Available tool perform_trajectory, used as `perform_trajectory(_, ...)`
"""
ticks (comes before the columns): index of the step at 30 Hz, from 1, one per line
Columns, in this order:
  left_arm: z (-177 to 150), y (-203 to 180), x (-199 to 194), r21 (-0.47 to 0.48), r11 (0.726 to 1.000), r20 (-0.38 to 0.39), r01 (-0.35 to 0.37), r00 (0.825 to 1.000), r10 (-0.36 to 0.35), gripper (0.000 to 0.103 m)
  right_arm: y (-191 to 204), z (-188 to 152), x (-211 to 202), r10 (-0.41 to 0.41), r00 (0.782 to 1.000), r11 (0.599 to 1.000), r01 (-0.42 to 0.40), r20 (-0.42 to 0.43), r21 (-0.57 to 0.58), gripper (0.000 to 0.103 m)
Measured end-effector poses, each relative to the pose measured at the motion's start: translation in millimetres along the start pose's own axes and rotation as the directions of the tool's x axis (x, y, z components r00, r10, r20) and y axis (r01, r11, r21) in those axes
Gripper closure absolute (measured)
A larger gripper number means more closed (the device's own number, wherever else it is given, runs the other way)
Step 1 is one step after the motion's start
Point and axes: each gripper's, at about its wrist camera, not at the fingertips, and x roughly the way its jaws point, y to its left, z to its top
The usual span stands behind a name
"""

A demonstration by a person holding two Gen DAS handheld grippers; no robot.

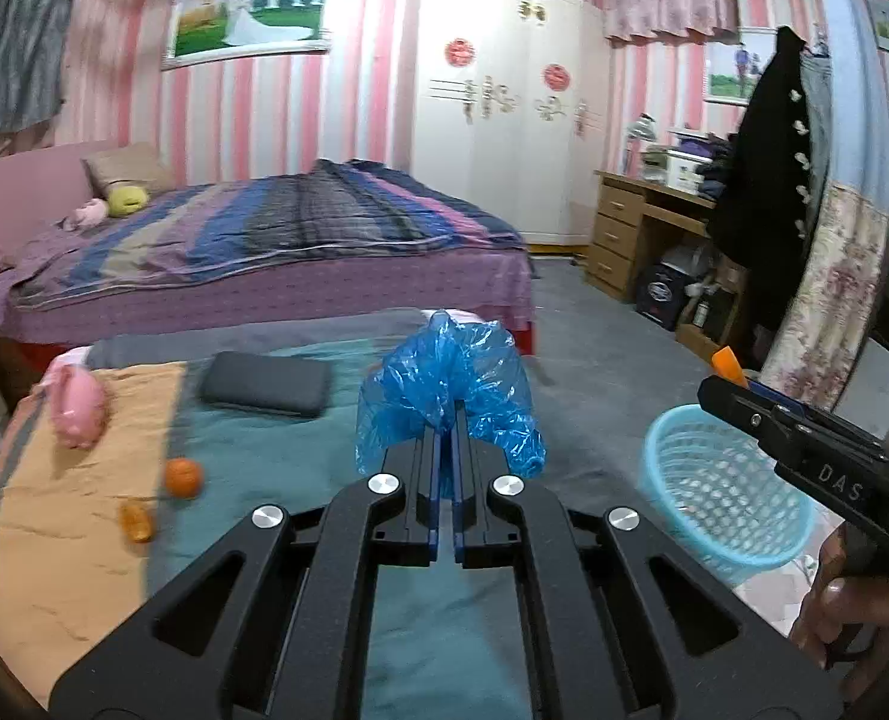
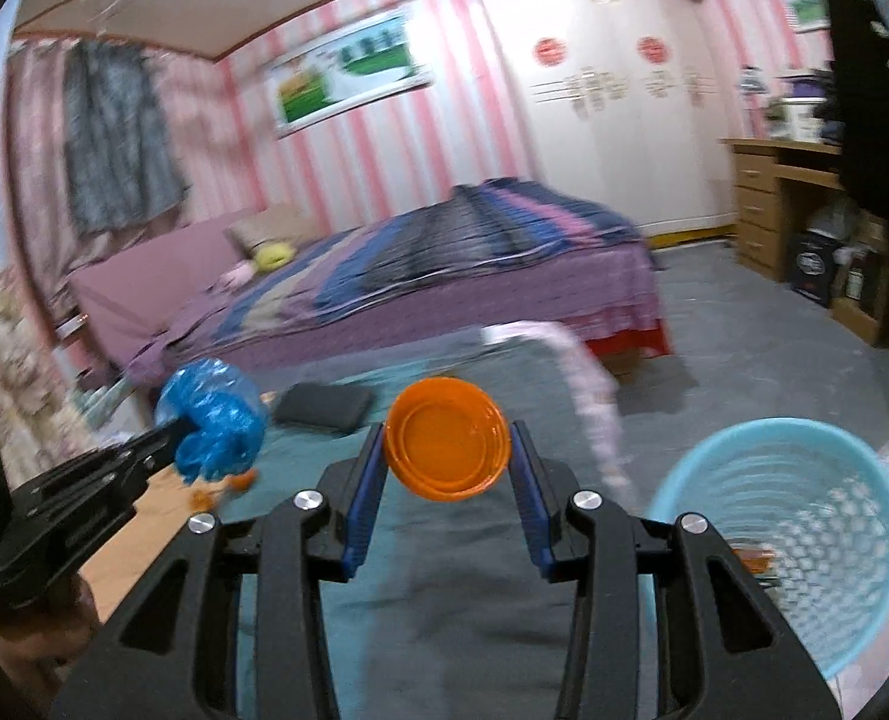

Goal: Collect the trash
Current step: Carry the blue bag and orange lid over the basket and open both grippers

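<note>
My left gripper (image 1: 446, 420) is shut on a crumpled blue plastic bag (image 1: 450, 384) and holds it above the teal blanket (image 1: 276, 456). The bag also shows in the right wrist view (image 2: 213, 420). My right gripper (image 2: 447, 450) is shut on a round orange lid (image 2: 447, 438), held above the blanket; its orange edge shows in the left wrist view (image 1: 729, 366). A light blue mesh basket (image 1: 726, 498) stands on the floor to the right, seen closer in the right wrist view (image 2: 804, 534), with something orange inside it.
On the near bed lie an orange fruit (image 1: 183, 478), a small orange scrap (image 1: 137, 521), a pink plush toy (image 1: 77, 405) and a dark grey case (image 1: 264, 384). A larger bed (image 1: 276, 240), a white wardrobe (image 1: 504, 120) and a wooden desk (image 1: 642, 228) stand behind.
</note>
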Motion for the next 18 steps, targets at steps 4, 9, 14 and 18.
perform_trajectory(4,9,-37,11,0.028,0.998,0.006,0.061,0.998,-0.061,0.102,-41,5,-13,-0.100,0.995,0.994,0.099,0.017,0.034,0.062)
perform_trajectory(9,21,-75,20,0.043,0.989,-0.001,0.144,0.989,-0.145,0.102,-80,12,-26,-0.172,0.985,0.984,0.171,0.025,0.047,0.062)
perform_trajectory(14,20,-102,30,0.069,0.976,-0.023,0.207,0.978,-0.206,0.102,-114,19,-38,-0.232,0.972,0.972,0.231,0.031,0.039,0.062)
perform_trajectory(18,15,-120,43,0.074,0.968,-0.049,0.239,0.971,-0.236,0.102,-133,19,-40,-0.258,0.966,0.965,0.256,0.020,0.063,0.062)
